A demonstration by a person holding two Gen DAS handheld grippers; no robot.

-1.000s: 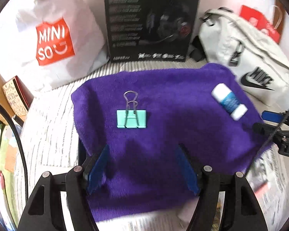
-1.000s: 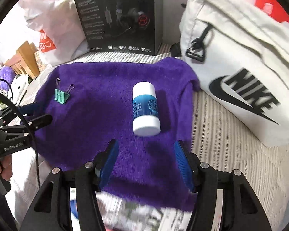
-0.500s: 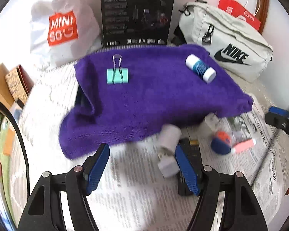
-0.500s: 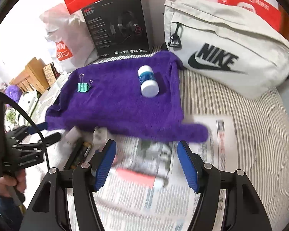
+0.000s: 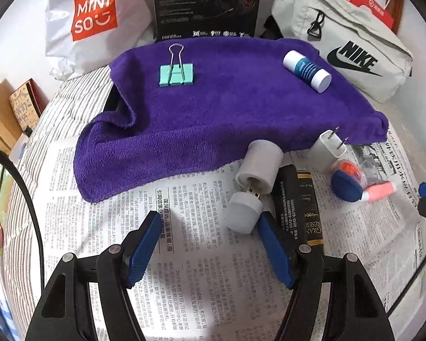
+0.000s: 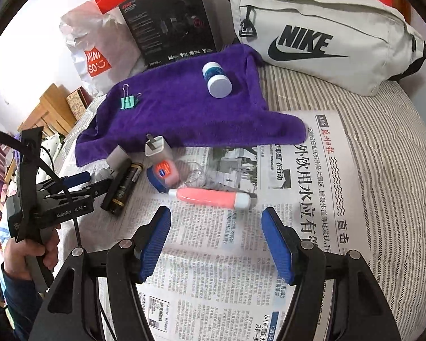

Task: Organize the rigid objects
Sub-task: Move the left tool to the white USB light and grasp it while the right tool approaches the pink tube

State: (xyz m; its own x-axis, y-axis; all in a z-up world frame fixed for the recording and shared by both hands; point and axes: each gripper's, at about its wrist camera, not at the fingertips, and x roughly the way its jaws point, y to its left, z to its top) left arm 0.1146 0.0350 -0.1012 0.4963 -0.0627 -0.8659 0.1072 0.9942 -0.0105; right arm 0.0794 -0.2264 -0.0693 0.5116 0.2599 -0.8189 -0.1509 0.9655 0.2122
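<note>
Landmark: purple towel (image 5: 227, 113), spread over a newspaper (image 5: 184, 270) on the striped bed.

On the towel, left part: mint binder clip (image 5: 176, 74). Right part: white-capped bottle (image 5: 306, 71), lying on its side.

Just below the towel's front edge, left to right: grey USB adapter (image 5: 252, 187), black battery (image 5: 296, 207), white plug (image 5: 328, 153), blue-orange tin (image 6: 163, 174), pink tube (image 6: 213, 197).

Left gripper (image 5: 210, 244): fingers apart, empty, beside the adapter. Right gripper (image 6: 215, 241): fingers apart, empty, just short of the tube.

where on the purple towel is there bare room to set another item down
The purple towel is bare across its middle, between the green binder clip and the white bottle, and along its near left fold. It is crowded off its near right edge, where the white plug, grey cylinder and black box cluster on the newspaper.
</note>
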